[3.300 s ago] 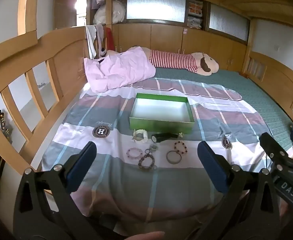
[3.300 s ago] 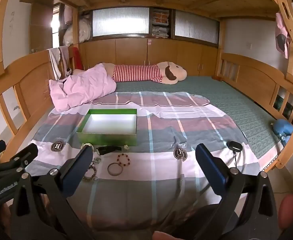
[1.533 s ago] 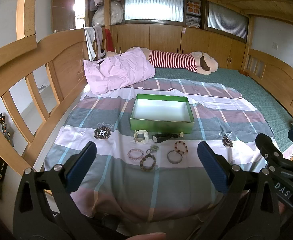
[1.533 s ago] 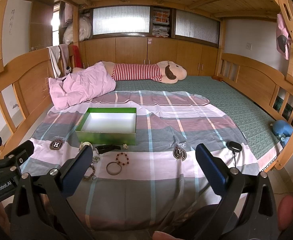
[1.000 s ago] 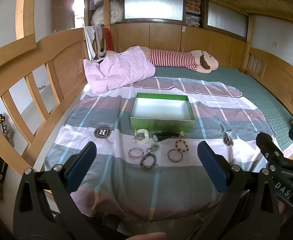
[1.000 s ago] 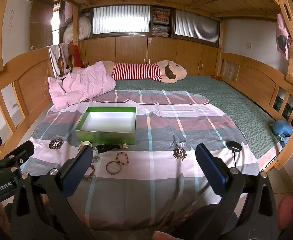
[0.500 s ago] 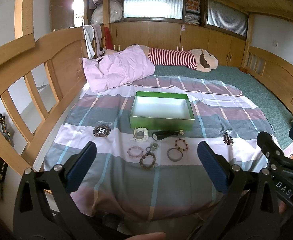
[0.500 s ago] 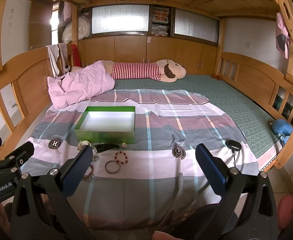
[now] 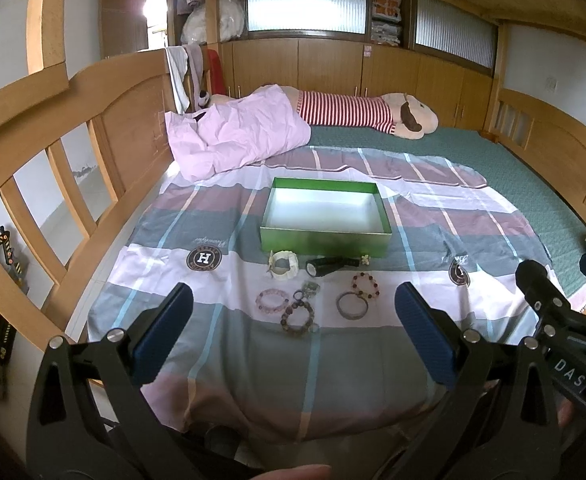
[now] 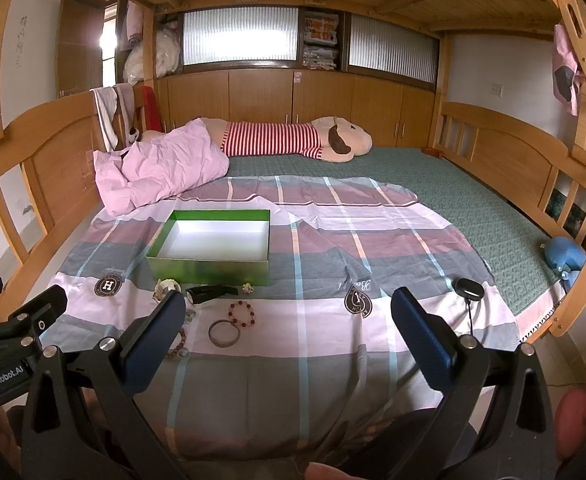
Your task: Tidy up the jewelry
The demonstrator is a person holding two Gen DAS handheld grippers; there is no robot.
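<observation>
An empty green box (image 9: 325,242) (image 10: 209,270) with a white inside sits on the plaid bedspread. In front of it lie several pieces: a cream bracelet (image 9: 284,265), a black watch (image 9: 331,266) (image 10: 209,293), a pink bead bracelet (image 9: 269,301), a dark bead bracelet (image 9: 299,317), a grey bangle (image 9: 351,306) (image 10: 224,333) and a red bead bracelet (image 9: 365,284) (image 10: 242,313). My left gripper (image 9: 293,328) is open, held back from the jewelry. My right gripper (image 10: 289,332) is open too, to the right of the left one.
A pink pillow (image 9: 237,136) and a striped plush toy (image 9: 373,114) lie at the far end of the bed. Wooden rails (image 9: 53,152) (image 10: 513,156) line both sides. A small black device (image 10: 469,290) with a cord lies on the bedspread's right edge. A blue toy (image 10: 565,256) is by the right rail.
Both grippers have drifted slightly forward toward the jewelry; their jaws stay open. Nothing on the bed has moved.
</observation>
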